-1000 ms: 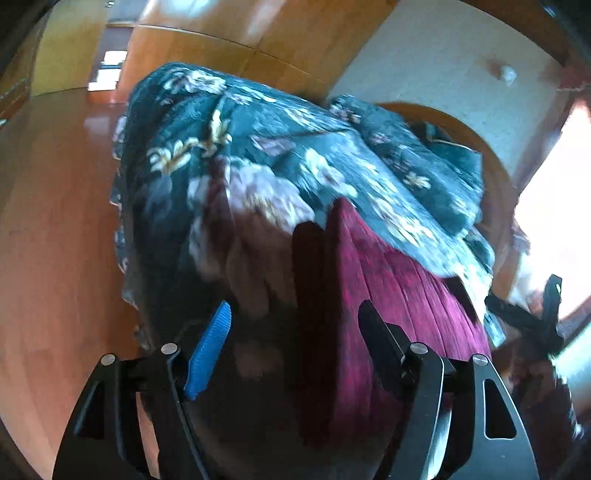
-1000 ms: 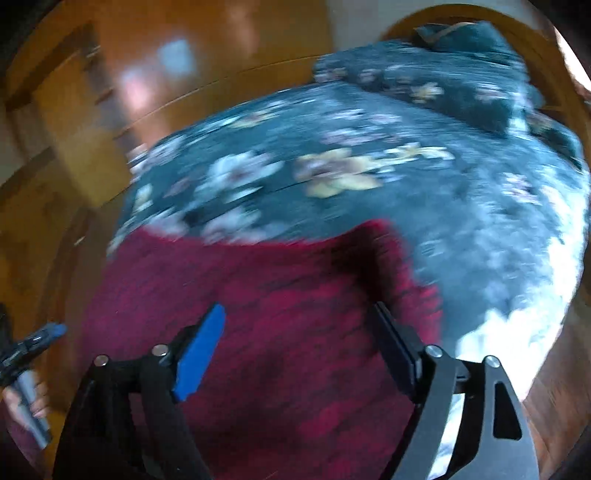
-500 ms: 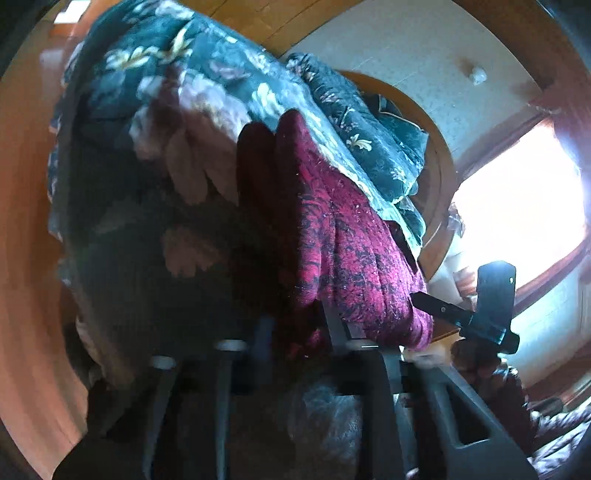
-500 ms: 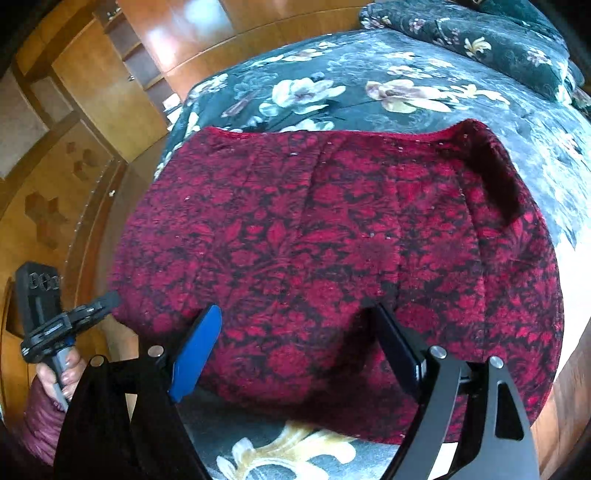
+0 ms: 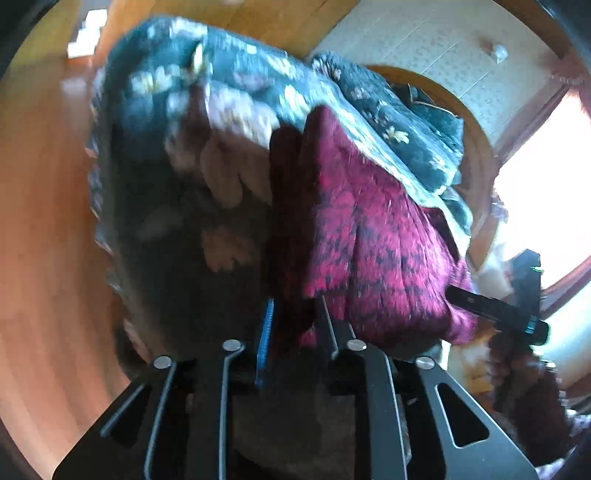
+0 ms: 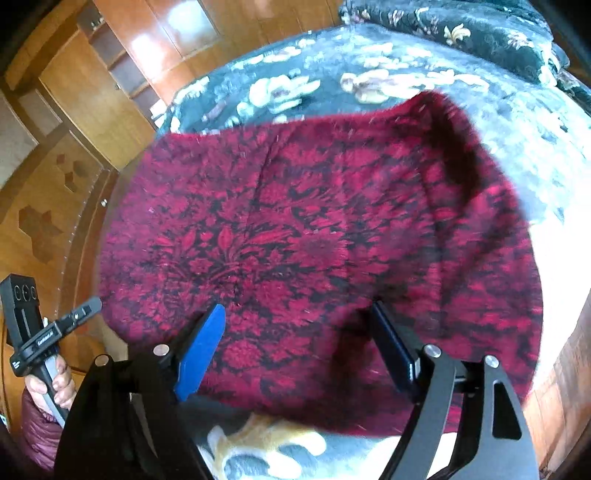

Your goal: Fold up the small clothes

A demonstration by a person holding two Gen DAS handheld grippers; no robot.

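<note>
In the right wrist view, at far left, a hand [image 6: 51, 384] grips the handle of the left gripper [image 6: 55, 328], seen side-on at the edge of the bed; a maroon sleeve [image 6: 35, 432] shows below the hand. Wooden cabinets [image 6: 96, 85] stand behind. Rightward, the red garment [image 6: 314, 236], patterned with black flowers, lies spread flat on the dark floral bedspread [image 6: 332, 74], its far right corner turned up in a dark fold. The right gripper [image 6: 295, 332] hovers over the garment's near edge with its jaws spread wide, blue pad [image 6: 201, 350] on the left finger, nothing between them. A floral pillow [image 6: 461, 33] lies at the far right of the bed. In the blurred left wrist view, wooden floor [image 5: 40, 221] fills the left, then the bedspread's hanging side [image 5: 177, 221]. At centre the left gripper [image 5: 291, 325] has its jaws drawn close together, pinching the garment's edge [image 5: 369, 240] at the bed's corner. At right, against a bright window [image 5: 546, 192], the right gripper [image 5: 513, 314] hangs by the garment's other end.
</note>
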